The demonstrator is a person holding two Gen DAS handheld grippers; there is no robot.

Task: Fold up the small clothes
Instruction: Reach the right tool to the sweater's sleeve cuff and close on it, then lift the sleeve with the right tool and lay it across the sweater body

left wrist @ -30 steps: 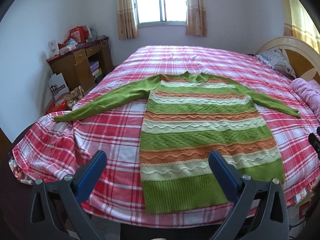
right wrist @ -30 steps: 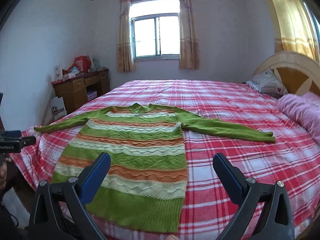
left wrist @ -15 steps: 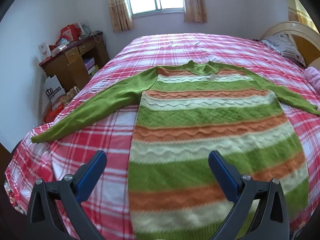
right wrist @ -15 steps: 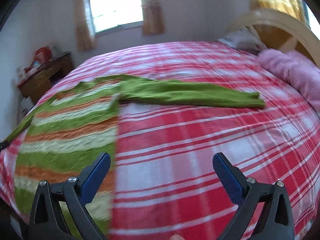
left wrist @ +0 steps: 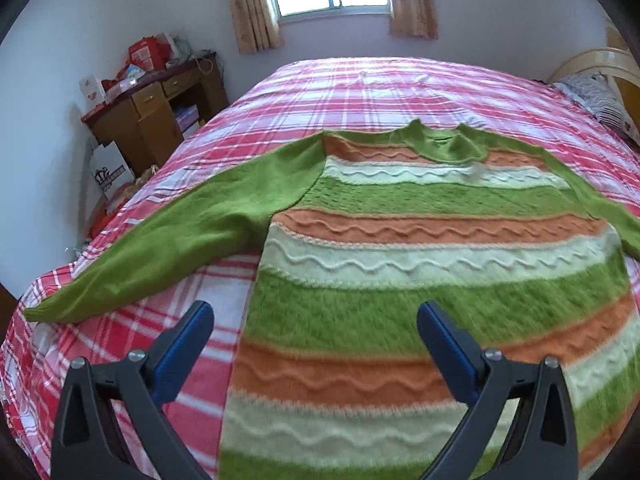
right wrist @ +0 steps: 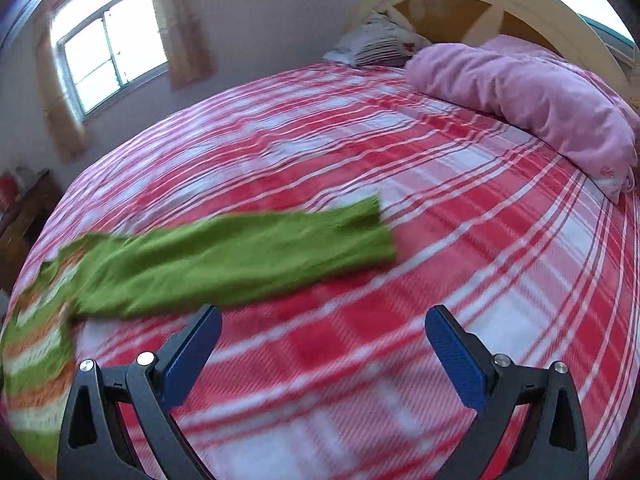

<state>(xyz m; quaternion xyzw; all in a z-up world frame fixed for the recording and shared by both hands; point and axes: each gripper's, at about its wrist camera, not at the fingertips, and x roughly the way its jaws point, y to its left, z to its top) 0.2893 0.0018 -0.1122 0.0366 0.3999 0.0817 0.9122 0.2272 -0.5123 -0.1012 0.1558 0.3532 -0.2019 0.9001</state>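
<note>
Left sleeve (left wrist: 160, 248): it lies flat and spread out, ahead of the left gripper (left wrist: 314, 340) and to its left side; its cuff (left wrist: 44, 312) reaches almost the edge of the bed (left wrist: 400, 84).
Left gripper: the jaws stand wide apart and hold nothing. One second ago it looked at the whole sweater from beyond the hem; now it is above the lower stripes, and the left edge of the sweater (left wrist: 420, 280) passes between its two fingers.
Sweater body: flat, face up, the collar (left wrist: 444, 144) far ahead of the left gripper, no fold made yet.
Right sleeve (right wrist: 224, 256): stretched on the checked cover, ahead and left of the right gripper (right wrist: 322, 344); the cuff end (right wrist: 376, 224) is the nearest part in front.
Right gripper: also wide open and empty. It has turned away from the sweater body toward this sleeve; the picture is blurred, so it is moving fast.
Pink quilt (right wrist: 532, 100): rolled, far ahead on the right, well apart from the sleeve.
Meaning for the task: I judge that both grippers are only approaching, each one to its own side, probably to take the sleeves and fold them inward first.
</note>
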